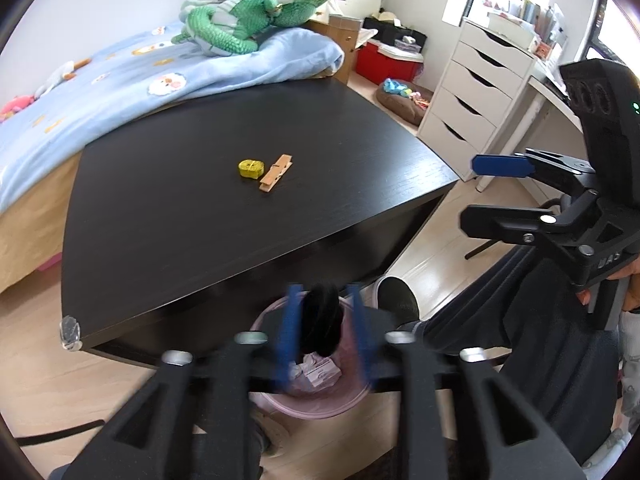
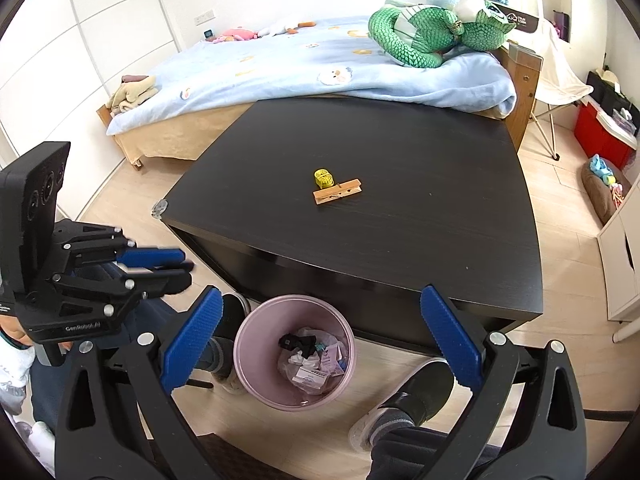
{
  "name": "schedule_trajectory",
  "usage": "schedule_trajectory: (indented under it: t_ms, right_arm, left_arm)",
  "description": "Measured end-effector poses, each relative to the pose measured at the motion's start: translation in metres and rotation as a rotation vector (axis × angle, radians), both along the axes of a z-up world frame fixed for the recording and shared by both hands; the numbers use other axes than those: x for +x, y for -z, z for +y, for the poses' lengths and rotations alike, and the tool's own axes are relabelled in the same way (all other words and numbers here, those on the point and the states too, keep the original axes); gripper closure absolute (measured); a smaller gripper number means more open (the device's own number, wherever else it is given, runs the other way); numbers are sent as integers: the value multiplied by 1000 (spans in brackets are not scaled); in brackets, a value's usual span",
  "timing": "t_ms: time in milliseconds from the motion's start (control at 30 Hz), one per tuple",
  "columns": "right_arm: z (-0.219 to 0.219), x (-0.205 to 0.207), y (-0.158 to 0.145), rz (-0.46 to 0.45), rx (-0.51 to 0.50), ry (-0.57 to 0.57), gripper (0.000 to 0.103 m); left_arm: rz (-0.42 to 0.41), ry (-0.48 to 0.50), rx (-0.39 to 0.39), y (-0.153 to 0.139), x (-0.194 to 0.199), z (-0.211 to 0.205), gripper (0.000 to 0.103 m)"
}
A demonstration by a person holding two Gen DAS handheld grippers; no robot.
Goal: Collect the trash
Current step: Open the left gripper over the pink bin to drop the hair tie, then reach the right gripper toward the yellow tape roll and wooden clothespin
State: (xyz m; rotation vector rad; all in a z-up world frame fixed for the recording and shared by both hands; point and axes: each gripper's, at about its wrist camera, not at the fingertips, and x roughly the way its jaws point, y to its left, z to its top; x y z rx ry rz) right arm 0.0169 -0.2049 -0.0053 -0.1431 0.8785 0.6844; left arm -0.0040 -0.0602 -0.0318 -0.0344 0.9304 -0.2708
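Here is the pink bin (image 2: 294, 354) on the floor at the near edge of the dark surface (image 2: 400, 240), and it already has a fair load in it: crumpled paper, a printed packet, a clear wrapper and something black on top. So a good part of the collecting looks done.

The left gripper (image 1: 326, 328) hangs right over the bin's mouth. Its blue fingers (image 1: 291, 328) are blurred in its own view, with a dark shape between them. That could be a black scrap in its grip or one dropping from it, and the blur makes it hard to call; from the right wrist view the same gripper looks nearly pressed together. I'd say this is the drop-off step, though I cannot tell whether the piece is still held.

The right gripper (image 2: 320, 340) is spread wide and carries nothing, poised above the bin and the person's shoes.

What's left? Only two items remain up top, near the middle: a small yellow roll (image 2: 323, 178) and a wooden clothespin (image 2: 338, 197), lying just beside each other, possibly touching. If those count as trash, two pickups remain; if not, the job is about finished. The idle right gripper seems best placed to go for them.
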Motion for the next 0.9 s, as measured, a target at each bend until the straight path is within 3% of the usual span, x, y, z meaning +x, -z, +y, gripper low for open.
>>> schedule_trajectory:
  t_ms: [33,100,133,300,900]
  right_arm:
    - [-1,0,0,0,0,1,5]
    - [-2,0,0,-3,1,3,5]
    - [-2,0,0,-3,2,4,5]
    - [-1,-1,1,-5,5,3,5]
    - [11,4,5,-2,-9,-10,3]
  left_arm:
    - [-5,-10,-9,0,0,2,43]
    - [-22,-31,-12,0,-2,5,16]
    - [-30,-37,-11,-1,-3,6,14]
    - [-34,-79,5,-1,-2,14,8]
    - [-57,-156,-31,-3,6,36,8]
